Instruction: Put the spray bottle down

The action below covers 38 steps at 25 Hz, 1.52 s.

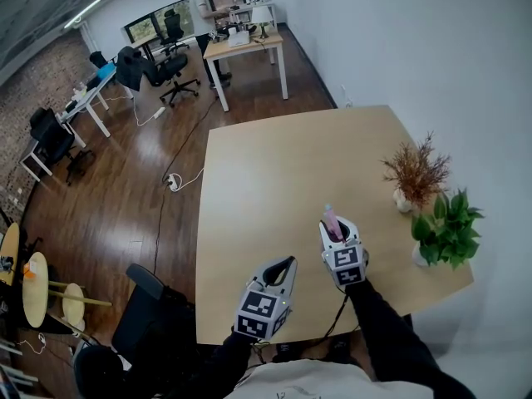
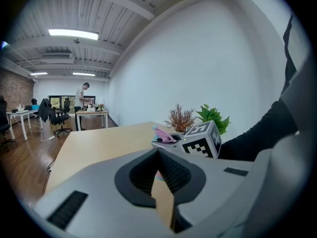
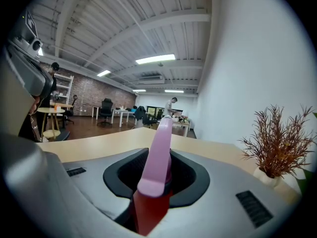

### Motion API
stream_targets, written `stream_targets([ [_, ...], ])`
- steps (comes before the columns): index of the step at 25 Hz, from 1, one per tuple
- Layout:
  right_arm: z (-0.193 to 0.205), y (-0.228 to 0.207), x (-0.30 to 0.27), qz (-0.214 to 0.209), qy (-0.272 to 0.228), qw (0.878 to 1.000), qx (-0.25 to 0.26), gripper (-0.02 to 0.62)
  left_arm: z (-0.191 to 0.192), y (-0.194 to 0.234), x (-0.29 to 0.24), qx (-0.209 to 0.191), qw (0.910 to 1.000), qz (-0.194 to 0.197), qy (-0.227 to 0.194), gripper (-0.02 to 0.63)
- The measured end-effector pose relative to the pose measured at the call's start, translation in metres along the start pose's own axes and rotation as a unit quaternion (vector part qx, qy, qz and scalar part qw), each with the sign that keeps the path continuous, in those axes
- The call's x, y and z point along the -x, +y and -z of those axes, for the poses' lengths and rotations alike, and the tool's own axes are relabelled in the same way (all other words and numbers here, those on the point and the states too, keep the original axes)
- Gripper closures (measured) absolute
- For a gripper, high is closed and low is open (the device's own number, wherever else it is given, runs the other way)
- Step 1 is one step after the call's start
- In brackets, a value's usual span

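The spray bottle (image 1: 332,221) has a pink trigger head and stands upright in my right gripper (image 1: 337,231) over the near right part of the wooden table (image 1: 274,173). In the right gripper view its pink head (image 3: 157,152) rises between the jaws, with a red part below; my right gripper (image 3: 159,150) is shut on it. My left gripper (image 1: 286,266) hovers beside it at the table's near edge, with its jaws together and nothing in them. In the left gripper view the left gripper's tips (image 2: 158,152) meet, and the bottle (image 2: 163,134) and the right gripper's marker cube (image 2: 200,140) show just beyond.
A pot of dried brown twigs (image 1: 416,177) and a green potted plant (image 1: 446,227) stand at the table's right edge. A black office chair (image 1: 145,306) sits by the near left corner. A person (image 1: 204,7) stands at a far desk (image 1: 245,48).
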State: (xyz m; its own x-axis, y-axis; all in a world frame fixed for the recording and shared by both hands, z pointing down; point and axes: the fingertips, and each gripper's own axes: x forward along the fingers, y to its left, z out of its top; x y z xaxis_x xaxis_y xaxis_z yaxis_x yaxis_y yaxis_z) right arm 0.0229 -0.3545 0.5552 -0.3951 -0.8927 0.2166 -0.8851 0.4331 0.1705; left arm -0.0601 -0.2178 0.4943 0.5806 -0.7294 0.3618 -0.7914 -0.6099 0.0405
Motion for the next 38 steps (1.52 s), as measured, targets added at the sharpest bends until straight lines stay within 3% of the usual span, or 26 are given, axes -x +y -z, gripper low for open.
stream_targets([
  [5, -0.001, 0.002, 0.003, -0.002, -0.010, 1.000, -0.018, 0.480, 0.001, -0.002, 0.005, 0.001, 1.0000, -0.001, 0.001, 0.612],
  [7, -0.004, 0.004, 0.004, -0.012, -0.020, 0.999, -0.034, 0.323, 0.001, -0.003, 0.005, 0.000, 1.0000, -0.001, 0.000, 0.612],
  [8, -0.004, 0.004, 0.005, -0.014, -0.021, 0.999, -0.039, 0.303, 0.001, -0.003, 0.005, -0.001, 1.0000, -0.001, -0.001, 0.612],
  [15, 0.000, -0.005, 0.030, 0.006, -0.030, 0.999, -0.043, 0.301, 0.001, -0.005, 0.008, -0.001, 1.0000, -0.004, -0.004, 0.612],
  [21, -0.006, -0.015, 0.085, 0.031, -0.050, 0.997, -0.059, 0.301, 0.001, -0.008, 0.014, 0.002, 0.9999, -0.008, -0.012, 0.612],
  [22, -0.008, -0.016, 0.095, 0.034, -0.051, 0.996, -0.061, 0.316, 0.000, -0.009, 0.015, 0.002, 0.9999, -0.008, -0.013, 0.612],
  [28, -0.035, -0.018, 0.143, 0.034, -0.060, 0.995, -0.077, 0.607, -0.008, -0.016, 0.024, -0.001, 0.9995, -0.009, -0.029, 0.612],
  [32, -0.055, -0.009, 0.159, -0.002, -0.055, 0.994, -0.095, 0.607, -0.020, -0.022, 0.029, -0.007, 0.9989, -0.011, -0.045, 0.612],
  [38, -0.085, -0.009, 0.182, -0.019, -0.067, 0.993, -0.091, 0.607, -0.034, -0.029, 0.034, -0.011, 0.9983, -0.013, -0.056, 0.612],
])
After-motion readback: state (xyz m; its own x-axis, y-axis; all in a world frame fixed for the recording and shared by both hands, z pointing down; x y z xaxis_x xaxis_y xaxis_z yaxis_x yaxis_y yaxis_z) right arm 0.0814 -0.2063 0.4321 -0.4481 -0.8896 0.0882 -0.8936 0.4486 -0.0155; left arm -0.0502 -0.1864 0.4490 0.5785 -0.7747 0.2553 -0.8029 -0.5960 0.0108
